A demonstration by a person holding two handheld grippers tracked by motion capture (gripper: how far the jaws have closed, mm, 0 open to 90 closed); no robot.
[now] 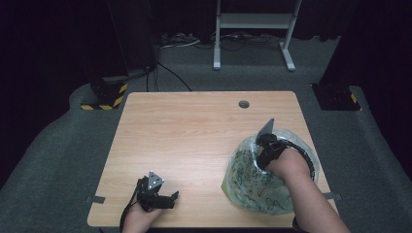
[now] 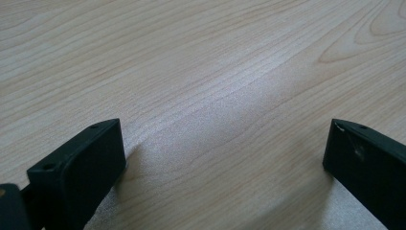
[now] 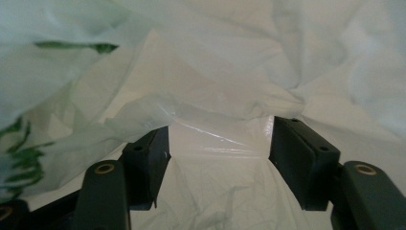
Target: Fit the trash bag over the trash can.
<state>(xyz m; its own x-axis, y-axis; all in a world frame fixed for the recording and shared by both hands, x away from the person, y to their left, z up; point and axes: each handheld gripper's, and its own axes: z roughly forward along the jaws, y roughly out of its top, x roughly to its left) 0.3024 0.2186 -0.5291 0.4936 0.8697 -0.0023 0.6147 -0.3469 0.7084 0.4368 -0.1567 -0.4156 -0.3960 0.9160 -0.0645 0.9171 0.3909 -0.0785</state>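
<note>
R gripper (image 3: 218, 158): jaws part-open w/ thin film between, pads not pinching it, prob. set to grab a fold inside the bag (image 1: 252, 184), which lies at tabletop (image 1: 194, 131) right-front. L gripper (image 2: 225, 158): jaws wide, empty, parked low over bare wood.

Plastic bag (image 1: 252, 184) contents unclear, right hand-held gripper (image 1: 265, 145) tips hidden (inside the bag)

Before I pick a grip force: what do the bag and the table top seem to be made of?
The bag looks like thin, soft plastic film: translucent white with green print, glossy, crumpled into sharp creases. The table top looks like pale wood or a wood-look laminate, with a matte sheen and printed-looking grain; which of the two is hard to tell.
</note>
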